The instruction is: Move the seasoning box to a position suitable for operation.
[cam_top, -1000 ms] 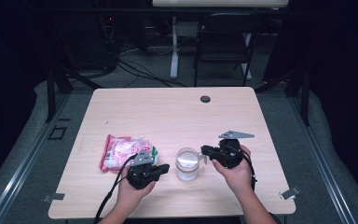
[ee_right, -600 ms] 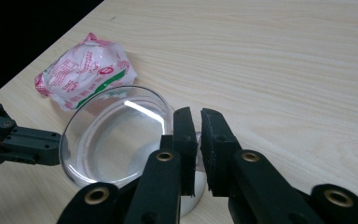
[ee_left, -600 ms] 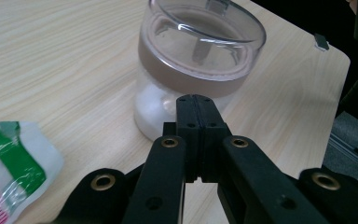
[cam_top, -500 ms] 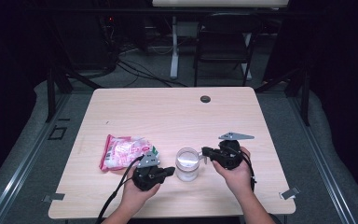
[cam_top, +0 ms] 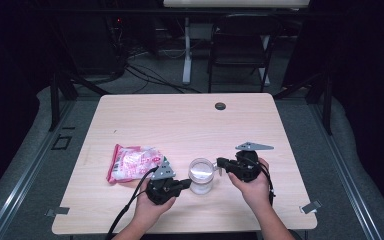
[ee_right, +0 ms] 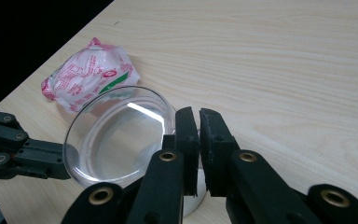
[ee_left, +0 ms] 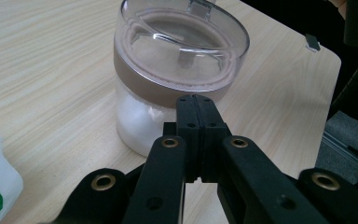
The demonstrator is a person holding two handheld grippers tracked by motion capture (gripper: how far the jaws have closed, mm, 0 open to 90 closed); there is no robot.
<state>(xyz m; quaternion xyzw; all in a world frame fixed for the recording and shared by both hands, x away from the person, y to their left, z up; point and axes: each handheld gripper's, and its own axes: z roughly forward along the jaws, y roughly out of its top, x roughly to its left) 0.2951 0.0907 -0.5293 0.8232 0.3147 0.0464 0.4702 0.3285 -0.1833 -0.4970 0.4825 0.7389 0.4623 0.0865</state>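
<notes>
Jar point(cam_top: 201, 175) stands upright on the table point(cam_top: 190, 120), toward the person's edge; it serves as the landmark here. Clear body, white powdery contents in the lower part, brown band under a clear round lid point(ee_left: 182, 44).

Left gripper point(cam_top: 182, 184): just left of the jar, held in the person's left hand point(cam_top: 147, 210). In the left gripper view its pads point(ee_left: 197, 119) are pressed flat together with nothing between them, tips right at the jar's side below the brown band. Whether the tips actually touch the jar wall cannot be told.

Right gripper point(cam_top: 221, 162): just right of the jar, in the right hand point(cam_top: 252, 187), at lid height. In the right gripper view its jaws stand nearly together with a thin slit between the pads point(ee_right: 212, 140), at the lid's rim; they have just been closing. A small tab of the lid appears to sit at the pads, but the pictures do not settle whether it is clamped.

Snack packet point(cam_top: 131, 163), pink and white: lies flat well left of the jar, beyond the left gripper.

Dark round disc point(cam_top: 220, 106): far side of the table from the jar, well apart.
</notes>
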